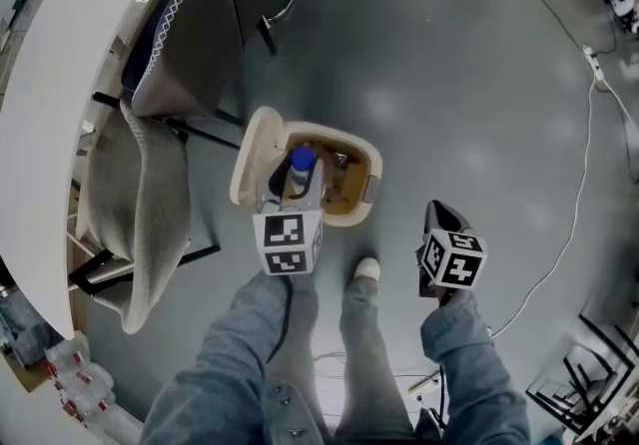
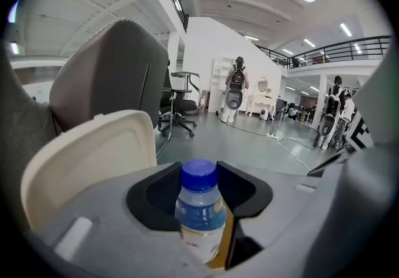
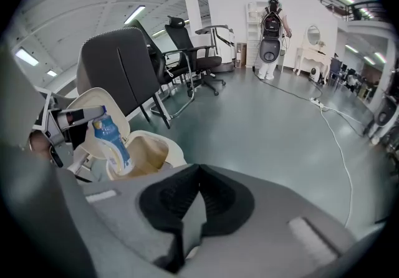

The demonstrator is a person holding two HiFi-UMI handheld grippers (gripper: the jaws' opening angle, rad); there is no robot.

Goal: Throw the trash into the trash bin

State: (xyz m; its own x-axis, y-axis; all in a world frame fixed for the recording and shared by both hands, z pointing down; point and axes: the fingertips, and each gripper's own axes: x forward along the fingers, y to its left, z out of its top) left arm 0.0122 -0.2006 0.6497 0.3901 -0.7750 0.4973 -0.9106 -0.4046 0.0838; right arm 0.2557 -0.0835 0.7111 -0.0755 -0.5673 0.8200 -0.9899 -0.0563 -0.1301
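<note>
A: We're at the bin, and the left gripper has the bottle. Its jaws stand partly apart, clamped on the body just under the blue cap.

B: And it hangs right over the mouth of the trash bin, with the lid tipped up and back. The bottle is above the opening, not in it yet.

A: What makes this drop clean?

B: I'd line the bottle's base over the middle of the opening, away from that raised lid, and go a touch lower. Then spread the jaws wide in one go so the pads don't drag it sideways. It looks like smooth plastic, so it should fall straight.

A: And the right gripper?

B: It's off to the side above the floor, well apart from the bin, jaws together with nothing between them. Best held clear.

A: Any risks?

B: Clipping the rim, or the lid dropping. That white shoe sits just beside the bin's base, possibly on a pedal, but I can't tell.
</note>
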